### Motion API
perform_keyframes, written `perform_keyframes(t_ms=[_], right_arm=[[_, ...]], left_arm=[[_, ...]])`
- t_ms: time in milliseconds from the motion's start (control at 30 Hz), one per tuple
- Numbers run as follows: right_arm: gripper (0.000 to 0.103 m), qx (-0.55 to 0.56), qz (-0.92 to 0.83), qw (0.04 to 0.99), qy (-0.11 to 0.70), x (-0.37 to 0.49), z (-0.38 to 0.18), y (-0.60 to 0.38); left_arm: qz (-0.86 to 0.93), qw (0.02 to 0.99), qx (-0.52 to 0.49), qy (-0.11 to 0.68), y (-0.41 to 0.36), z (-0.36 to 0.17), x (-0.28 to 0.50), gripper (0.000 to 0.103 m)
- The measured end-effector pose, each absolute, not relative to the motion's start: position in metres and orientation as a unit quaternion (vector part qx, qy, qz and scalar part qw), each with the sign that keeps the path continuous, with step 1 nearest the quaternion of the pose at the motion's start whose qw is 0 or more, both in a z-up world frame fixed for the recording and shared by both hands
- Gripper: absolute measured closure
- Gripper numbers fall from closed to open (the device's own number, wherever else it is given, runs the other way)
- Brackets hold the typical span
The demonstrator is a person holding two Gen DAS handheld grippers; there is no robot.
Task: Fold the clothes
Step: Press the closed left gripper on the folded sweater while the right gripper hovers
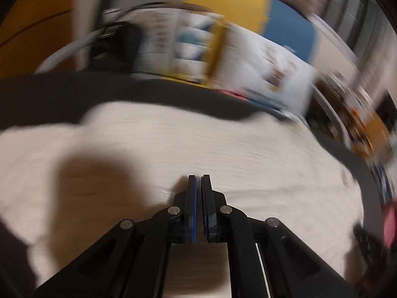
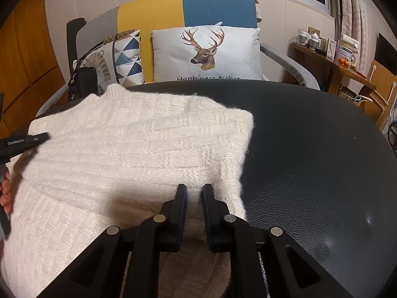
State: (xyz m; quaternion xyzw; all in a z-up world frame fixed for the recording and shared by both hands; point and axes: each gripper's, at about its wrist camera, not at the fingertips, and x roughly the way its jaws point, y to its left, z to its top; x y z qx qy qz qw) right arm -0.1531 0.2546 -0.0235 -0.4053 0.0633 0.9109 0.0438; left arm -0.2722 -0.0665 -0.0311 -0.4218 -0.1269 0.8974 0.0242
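A cream knitted sweater lies partly folded on the dark leather tabletop, its collar toward the far left. My right gripper is at the sweater's near right edge, with a fold of knit pinched between its fingers. In the blurred left wrist view, my left gripper is shut and holds nothing, hovering above the sweater. Its black tip shows at the left edge of the right wrist view, over the sweater's left shoulder, with a hand below it.
Behind the table stands a sofa with a deer cushion, a triangle-patterned cushion and a black bag. A wooden side table with jars and small items is at the far right. The tabletop's right half is bare leather.
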Motion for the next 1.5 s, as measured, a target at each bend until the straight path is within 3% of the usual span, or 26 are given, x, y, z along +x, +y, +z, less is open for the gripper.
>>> perform_keyframes(t_ms=[100, 167, 267, 367, 633, 800, 900, 933, 1033, 1167, 1300, 1367, 1500], right_arm=[[0.092, -0.405, 0.911, 0.044, 0.063, -0.153, -0.023, 0.255], [0.092, -0.405, 0.911, 0.043, 0.064, -0.154, -0.023, 0.256], [0.092, -0.405, 0.911, 0.043, 0.064, -0.153, -0.023, 0.255], [0.092, -0.405, 0.911, 0.043, 0.064, -0.153, -0.023, 0.255], [0.089, -0.393, 0.918, -0.003, 0.051, -0.163, 0.013, 0.245], [0.09, -0.408, 0.907, -0.08, 0.063, -0.215, 0.022, 0.214], [0.09, -0.45, 0.886, -0.075, 0.077, -0.243, -0.001, 0.219], [0.097, -0.449, 0.887, -0.063, 0.087, -0.245, -0.005, 0.229], [0.1, -0.428, 0.896, -0.019, 0.119, -0.245, -0.011, 0.268], [0.095, -0.403, 0.897, 0.053, 0.173, -0.229, -0.002, 0.32], [0.093, -0.36, 0.902, -0.009, 0.237, -0.185, 0.019, 0.323], [0.093, -0.378, 0.898, -0.054, 0.217, -0.17, 0.018, 0.301], [0.094, -0.417, 0.897, -0.037, 0.143, -0.147, 0.0, 0.277]], left_arm=[[0.908, -0.014, -0.385, -0.164, -0.082, -0.02, -0.253, 0.098], [0.921, 0.022, -0.35, -0.167, -0.07, -0.012, -0.236, 0.098], [0.924, 0.102, -0.353, -0.109, -0.026, -0.015, -0.228, 0.097], [0.909, 0.101, -0.401, -0.053, -0.001, -0.035, -0.238, 0.097], [0.898, 0.121, -0.406, -0.116, -0.022, -0.047, -0.239, 0.097], [0.901, 0.117, -0.404, -0.105, -0.017, -0.047, -0.239, 0.097], [0.9, 0.121, -0.404, -0.114, -0.02, -0.049, -0.241, 0.096], [0.9, 0.121, -0.403, -0.116, -0.02, -0.05, -0.241, 0.096], [0.899, 0.123, -0.403, -0.118, -0.021, -0.051, -0.241, 0.096], [0.899, 0.124, -0.401, -0.12, -0.022, -0.052, -0.241, 0.096], [0.899, 0.127, -0.401, -0.125, -0.023, -0.053, -0.241, 0.096], [0.899, 0.127, -0.401, -0.125, -0.023, -0.053, -0.241, 0.096], [0.898, 0.128, -0.401, -0.129, -0.025, -0.053, -0.241, 0.096]])
